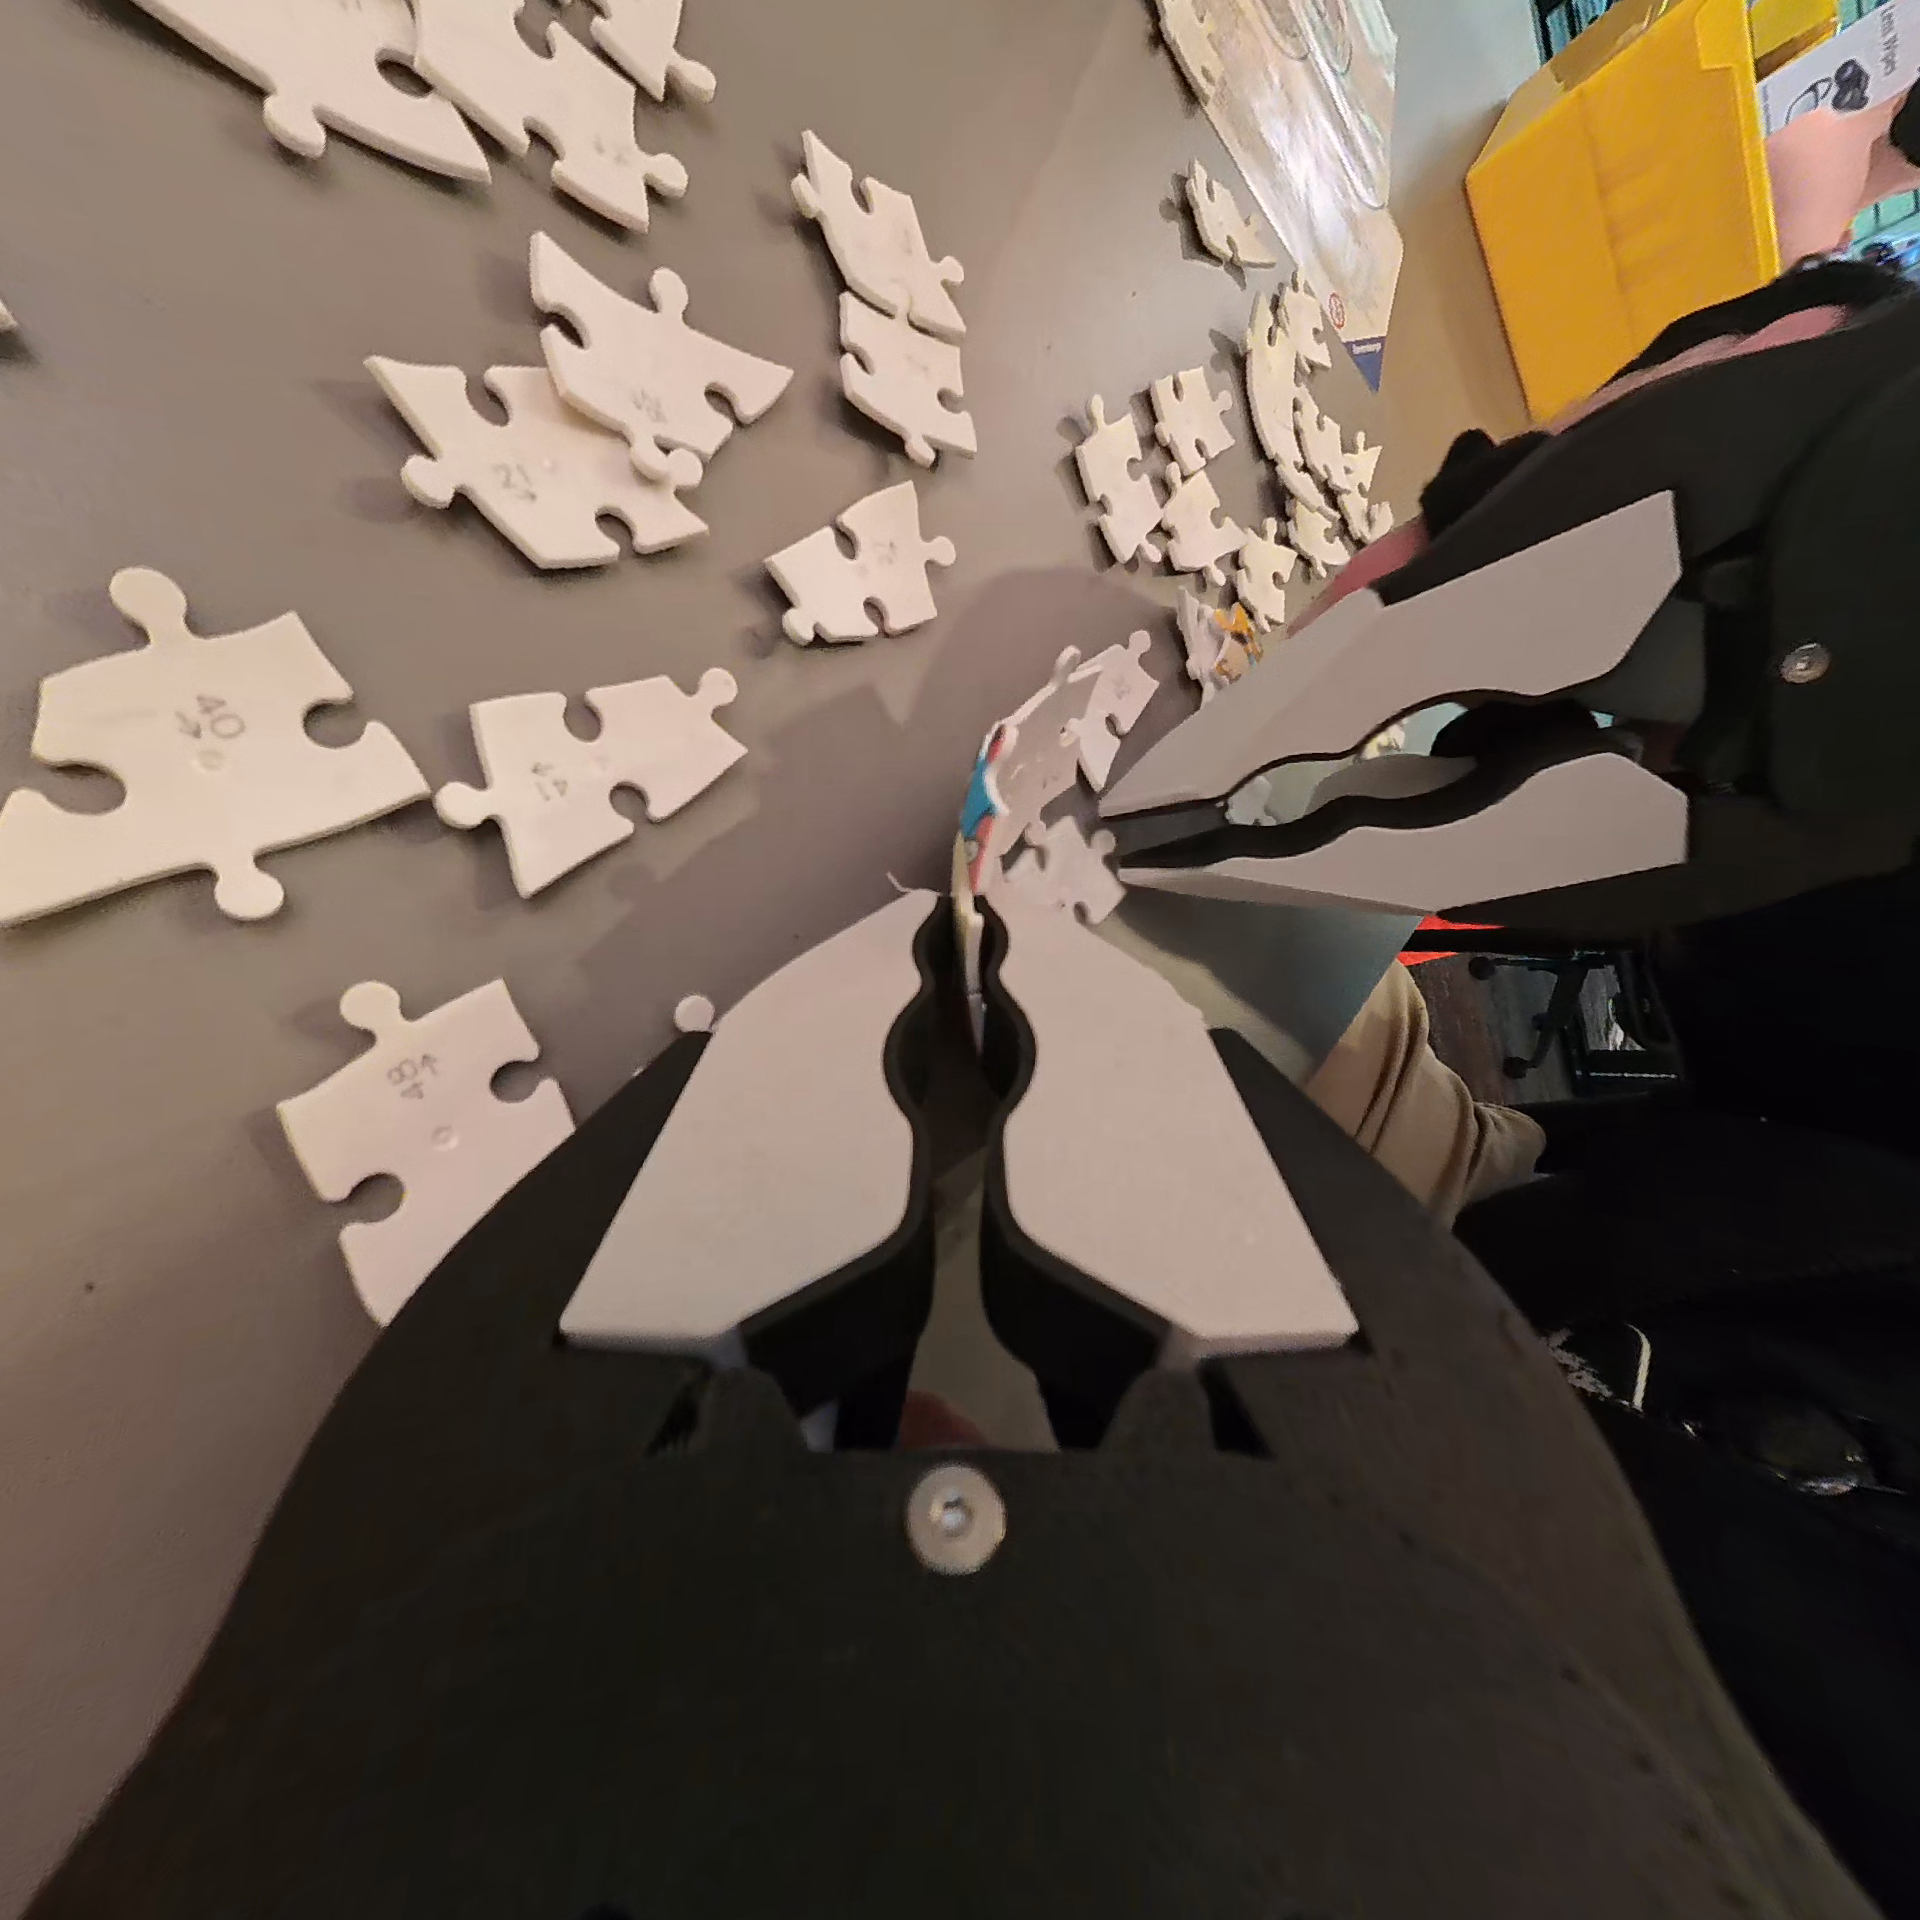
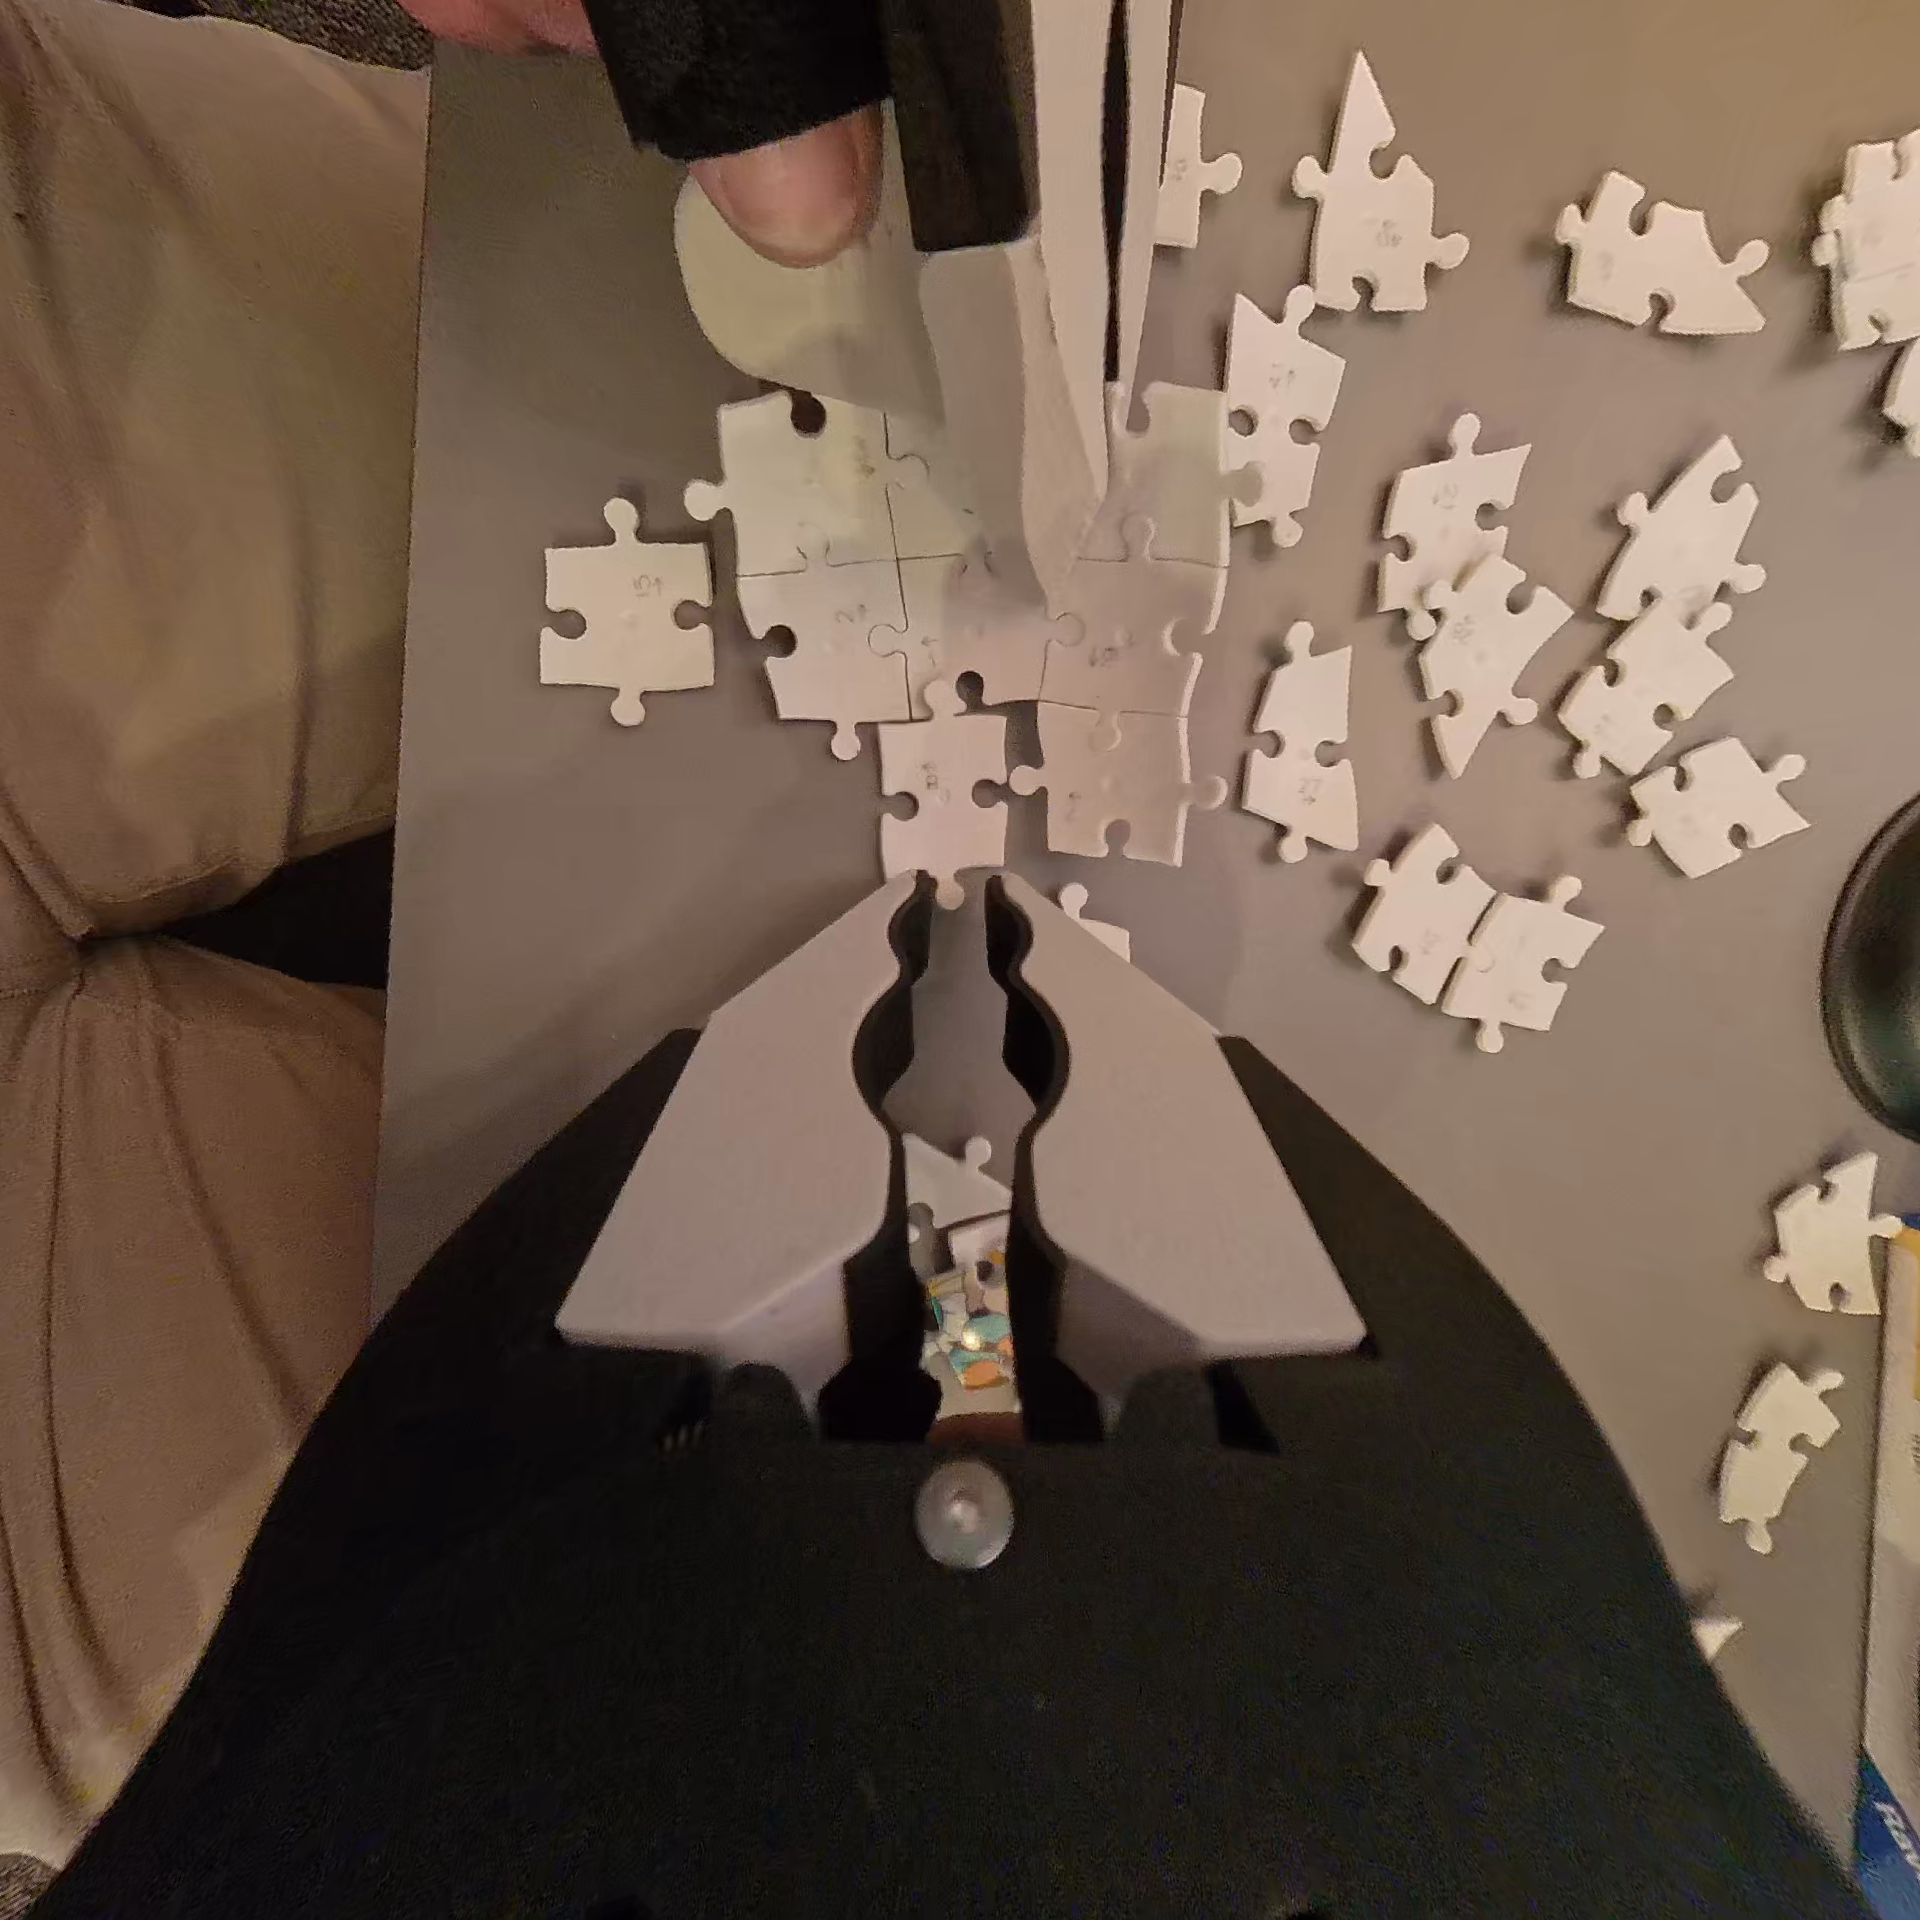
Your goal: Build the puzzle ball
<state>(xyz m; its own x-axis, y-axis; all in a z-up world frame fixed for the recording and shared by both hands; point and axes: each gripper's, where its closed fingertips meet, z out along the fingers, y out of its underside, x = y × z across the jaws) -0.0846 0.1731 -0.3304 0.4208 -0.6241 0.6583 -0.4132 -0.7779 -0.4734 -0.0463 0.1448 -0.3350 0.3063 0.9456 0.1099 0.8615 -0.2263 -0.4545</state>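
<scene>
A curved patch of joined puzzle pieces (image 2: pixel 977 613), about eight or nine of them locked together with white backs up, stands at the near edge of the grey bench (image 2: pixel 540 935) as two hand-held tools work on it. That patch is all of the ball that shows as built. Well over a dozen loose pieces (image 2: pixel 1486 634) lie scattered white side up across the bench to its right in the right wrist view, a few of them in joined pairs, and one single piece (image 2: pixel 629 613) lies just to its left. By that count the job looks early, with most of the shell still to be fitted.

The left tool (image 1: pixel 961 914) comes down on the patch from above, its jaws pressed almost together on the patch's thin edge, where a strip of printed colour shows; it appears to be gripping the patch. The right tool (image 2: pixel 951 883) sits just short of the patch's nearest piece (image 2: pixel 940 795), whose knob reaches between its tips. A narrow gap shows between those jaws, and whether they pinch the knob or only frame it cannot be told. In the left wrist view that tool (image 1: pixel 1117 847) meets the patch (image 1: pixel 1049 790) from the right.
</scene>
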